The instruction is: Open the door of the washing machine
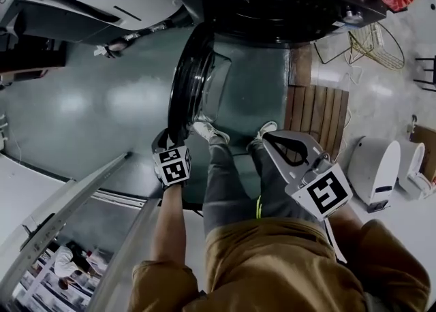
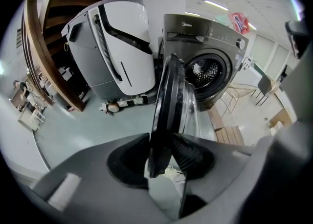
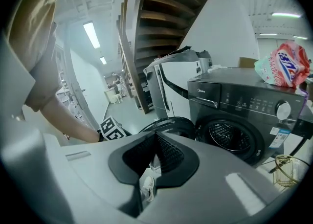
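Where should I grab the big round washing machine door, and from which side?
Grab the door by its thin outer rim, at the edge farthest from the washing machine, coming in edge-on. The door stands open and swung out, so that rim fits a claw, just as the left claw pinches it.

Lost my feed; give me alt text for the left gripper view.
The left hand-held gripper grips the rim of the door, swung open and edge-on to the camera. Behind it stand the dark washing machine, drum exposed, and a white appliance to the left of it.
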Action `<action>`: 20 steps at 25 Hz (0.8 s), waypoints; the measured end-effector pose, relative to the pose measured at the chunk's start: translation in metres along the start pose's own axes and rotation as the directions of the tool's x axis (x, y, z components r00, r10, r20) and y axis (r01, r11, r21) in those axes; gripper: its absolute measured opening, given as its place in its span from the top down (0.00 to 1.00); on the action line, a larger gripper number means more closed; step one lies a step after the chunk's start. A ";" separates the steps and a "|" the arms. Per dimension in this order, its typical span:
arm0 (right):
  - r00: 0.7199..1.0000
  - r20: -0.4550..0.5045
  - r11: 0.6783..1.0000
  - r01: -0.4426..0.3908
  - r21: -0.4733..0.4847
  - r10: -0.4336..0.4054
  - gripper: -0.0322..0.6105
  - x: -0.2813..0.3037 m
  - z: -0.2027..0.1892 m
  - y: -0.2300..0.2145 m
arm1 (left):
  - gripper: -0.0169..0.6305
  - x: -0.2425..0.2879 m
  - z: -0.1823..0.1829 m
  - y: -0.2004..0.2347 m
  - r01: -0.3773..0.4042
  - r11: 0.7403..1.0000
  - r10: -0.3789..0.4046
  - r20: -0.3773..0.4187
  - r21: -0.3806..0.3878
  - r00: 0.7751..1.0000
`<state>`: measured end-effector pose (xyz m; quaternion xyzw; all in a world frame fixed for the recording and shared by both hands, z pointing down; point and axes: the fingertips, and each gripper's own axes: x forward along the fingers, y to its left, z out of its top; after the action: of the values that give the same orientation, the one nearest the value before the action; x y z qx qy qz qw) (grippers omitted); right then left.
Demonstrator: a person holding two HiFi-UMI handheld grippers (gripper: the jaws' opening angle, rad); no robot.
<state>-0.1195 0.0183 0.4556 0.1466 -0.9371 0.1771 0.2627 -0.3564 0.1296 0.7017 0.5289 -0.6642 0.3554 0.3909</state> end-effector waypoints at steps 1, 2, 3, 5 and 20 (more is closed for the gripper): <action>1.000 0.000 1.000 0.004 -0.001 -0.004 0.94 0.006 0.003 0.002 | 0.68 0.001 0.002 0.007 -0.011 1.000 0.011 0.002 0.006 1.000; 1.000 0.001 1.000 0.008 0.000 -0.008 0.94 0.012 0.007 0.005 | 0.68 0.001 0.005 0.014 -0.022 1.000 0.022 0.006 0.006 1.000; 1.000 0.004 1.000 0.009 0.002 -0.009 0.94 0.018 0.010 0.008 | 0.68 0.001 0.009 0.022 -0.029 1.000 0.029 0.009 0.003 1.000; 1.000 0.006 1.000 0.007 0.007 -0.007 0.94 0.032 0.015 0.016 | 0.68 0.003 0.015 0.039 -0.040 0.999 0.040 0.010 0.001 0.999; 0.999 0.000 0.999 0.046 0.027 -0.046 0.94 0.099 0.043 0.046 | 0.69 0.037 0.069 0.155 -0.063 0.996 0.060 0.042 0.057 0.997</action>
<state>-0.2366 0.0234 0.4636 0.1715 -0.9311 0.1836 0.2644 -0.5235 0.0824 0.6951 0.5263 -0.6772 0.3757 0.3511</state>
